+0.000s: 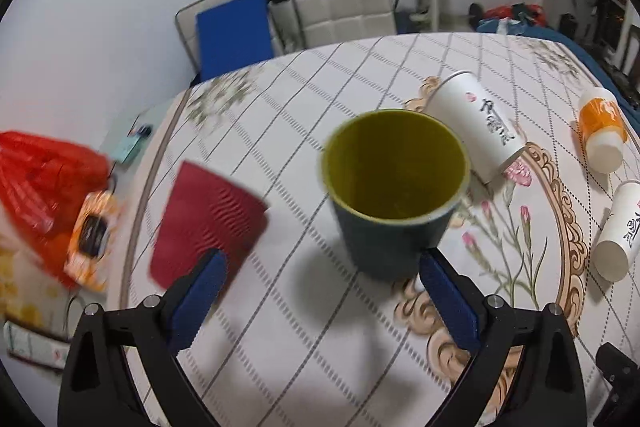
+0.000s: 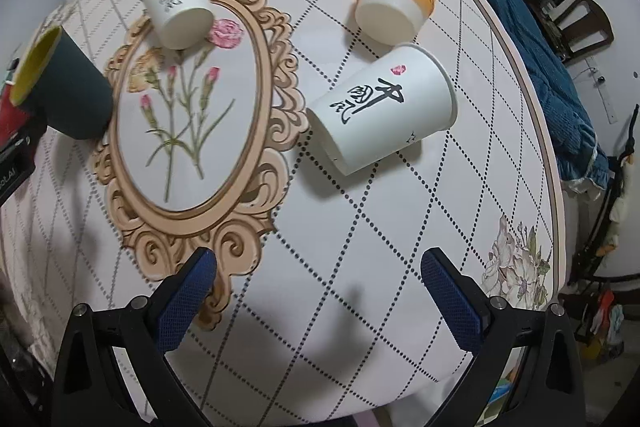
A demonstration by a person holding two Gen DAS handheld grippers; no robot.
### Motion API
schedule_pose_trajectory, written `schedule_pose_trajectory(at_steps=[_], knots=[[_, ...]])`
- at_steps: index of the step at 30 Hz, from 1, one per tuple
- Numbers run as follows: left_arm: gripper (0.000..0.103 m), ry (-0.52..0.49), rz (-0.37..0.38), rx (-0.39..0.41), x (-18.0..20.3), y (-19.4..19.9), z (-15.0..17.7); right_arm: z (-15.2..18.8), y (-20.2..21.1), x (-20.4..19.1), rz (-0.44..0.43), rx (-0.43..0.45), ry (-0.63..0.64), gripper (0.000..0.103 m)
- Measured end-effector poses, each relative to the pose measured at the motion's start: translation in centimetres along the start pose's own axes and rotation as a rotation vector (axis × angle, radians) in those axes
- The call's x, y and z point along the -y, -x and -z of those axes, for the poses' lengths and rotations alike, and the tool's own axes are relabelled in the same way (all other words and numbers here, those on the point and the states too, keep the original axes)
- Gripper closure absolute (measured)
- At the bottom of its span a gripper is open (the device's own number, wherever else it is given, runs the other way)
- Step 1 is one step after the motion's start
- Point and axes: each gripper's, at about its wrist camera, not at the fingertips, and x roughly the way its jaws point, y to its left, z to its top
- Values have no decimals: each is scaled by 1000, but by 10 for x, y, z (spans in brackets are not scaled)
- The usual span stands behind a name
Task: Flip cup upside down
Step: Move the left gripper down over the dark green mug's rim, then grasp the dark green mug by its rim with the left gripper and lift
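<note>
We see the dark green cup (image 1: 394,195) standing upright on the patterned tablecloth (image 1: 304,307), mouth up, just ahead of the left gripper (image 1: 320,267), whose blue pads are spread wide and empty. The right gripper (image 2: 320,271) is likewise spread over the cloth, near an inverted white cup (image 2: 382,113) and an orange-banded cup (image 2: 396,1). A red cup (image 1: 206,223) stands left of the green one.

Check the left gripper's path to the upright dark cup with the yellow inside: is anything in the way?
Nothing visible blocks it. The left gripper is open, with the dark cup directly ahead. The red cup sits off to the left, and the white cup lies behind.
</note>
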Motion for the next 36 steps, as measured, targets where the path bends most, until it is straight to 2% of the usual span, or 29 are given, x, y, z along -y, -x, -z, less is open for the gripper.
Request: schedule_pose_trajectory(at_steps=[7,19,22,23,29,36], knots=[[4,-40,62,28,23,-20,0,-8,-11,2,30,-4,4,0],[5,-120,36,174,46,-39,-18,-14,-21,2,47,-20,16,0],[34,-137,53,207,49,-41,-22,-16,-23,4,49,-23,7,0],[34,-139,58,210,49,-41,-23,-16,-24,4,49,-23,5,0],[35,-146,93,181,48,-32,-29,-16,-22,5,51,-17,-4,0],[35,-141,197,40,35,4,-31,-11,-2,3,25,-4,-30,0]])
